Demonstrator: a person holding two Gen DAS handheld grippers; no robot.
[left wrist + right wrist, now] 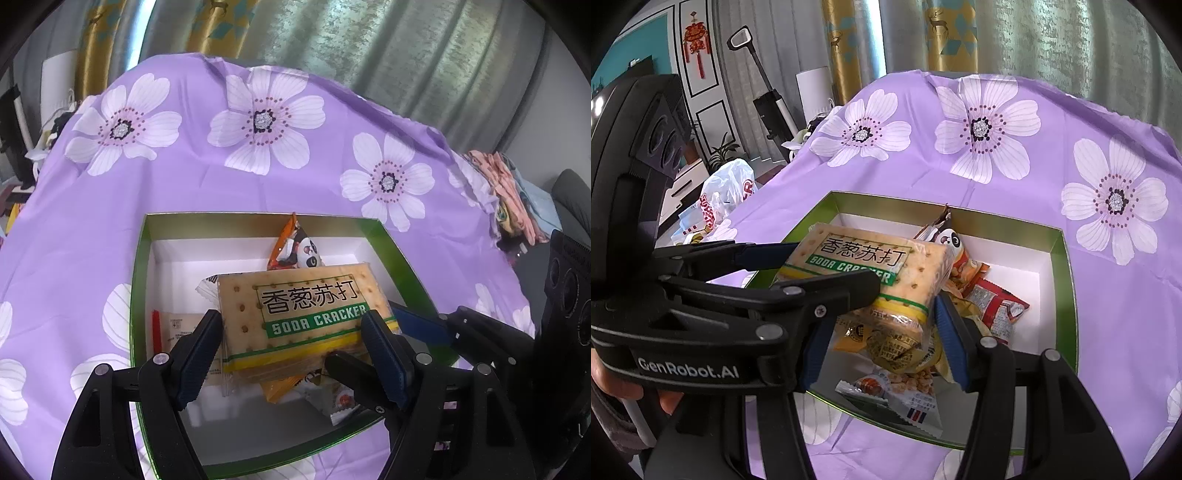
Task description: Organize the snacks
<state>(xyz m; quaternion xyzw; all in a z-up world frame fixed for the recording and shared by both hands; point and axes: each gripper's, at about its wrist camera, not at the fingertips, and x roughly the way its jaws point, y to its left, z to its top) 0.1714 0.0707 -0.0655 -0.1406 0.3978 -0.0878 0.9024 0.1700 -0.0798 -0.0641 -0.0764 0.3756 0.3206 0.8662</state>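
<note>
Fingers of left gripper [291, 332] and right gripper [882, 328] both clamp beige soda cracker packet [295, 314] over green-rimmed white box [140, 280]; several snacks already inside, packet not yet released

The soda cracker pack [295, 314] covers several snack packets, perhaps hiding more beneath it.

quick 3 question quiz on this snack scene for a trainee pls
1. True or false: the soda cracker pack lies flat on the cloth, outside the green box.
2. Which snack sticks up in the box just beyond the pack? A) panda-print packet B) banana C) drink can
3. Fill in: the cloth is purple with large white ____.

Key: 1 false, it is held tilted over the box; 2 A; 3 flowers.
</note>
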